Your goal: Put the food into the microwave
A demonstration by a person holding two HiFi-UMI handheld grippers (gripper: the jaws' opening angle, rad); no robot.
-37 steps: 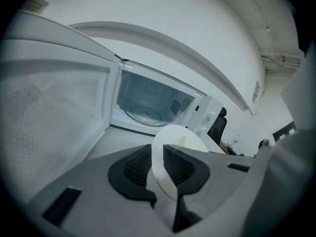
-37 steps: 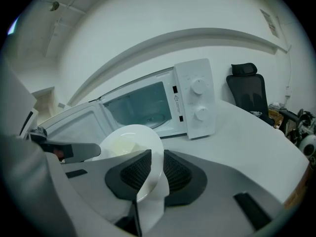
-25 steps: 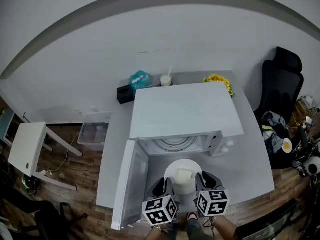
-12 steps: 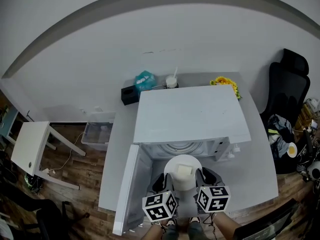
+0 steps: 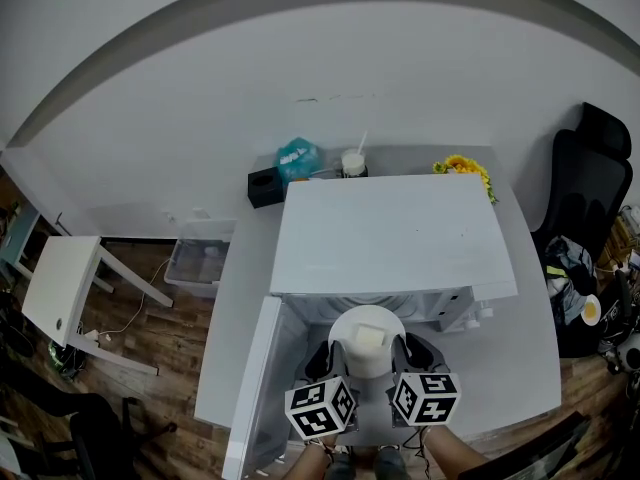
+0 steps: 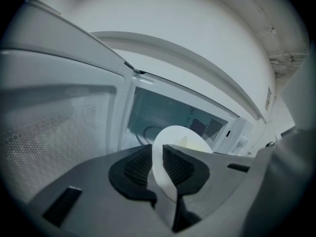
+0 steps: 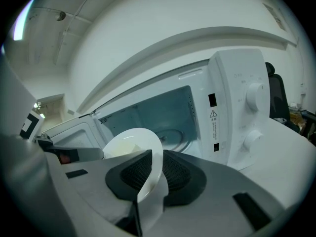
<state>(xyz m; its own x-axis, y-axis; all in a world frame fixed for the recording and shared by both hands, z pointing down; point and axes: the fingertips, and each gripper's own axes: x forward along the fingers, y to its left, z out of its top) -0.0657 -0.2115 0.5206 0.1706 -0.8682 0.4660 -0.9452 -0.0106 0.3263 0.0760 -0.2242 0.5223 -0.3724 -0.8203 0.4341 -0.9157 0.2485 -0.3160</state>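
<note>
Task thing: the food [image 5: 368, 337], a pale square piece, lies at the middle of a white plate [image 5: 348, 346]. The plate hangs in the air just outside the mouth of the microwave [image 5: 390, 228], not yet inside.
Left tool [image 6: 157, 163]: clamped on the plate's left rim, which runs between the two ribbed pads, and both press on it.
Right tool [image 7: 153, 174]: grips the opposite rim. Its jaws are closing, with the rim between the pads and touching them.
Door [image 5: 262, 368]: swung wide open on your left, just beside the left tool.
Turntable [image 7: 172, 134]: bare glass on the cavity floor, straight ahead of the plate.
Control panel [image 7: 237, 112]: two knobs, to the right of the opening and near the right tool.
Desk [image 5: 520, 358]: carries the microwave.
Step in hand: the carry-in. You hold the plate between both tools at the threshold.
Progress: judged well along. The door is open and the food is lifted, so only the placing and release are left.
Next move calls for: advance both tools together at one height, so the plate stays flat and the food does not slide. Clear the lower lip of the opening, set the plate centred on the turntable, then open both tools and draw them out.
Risk: one tool leading the other would tilt the plate or knock it on the door frame.
</note>
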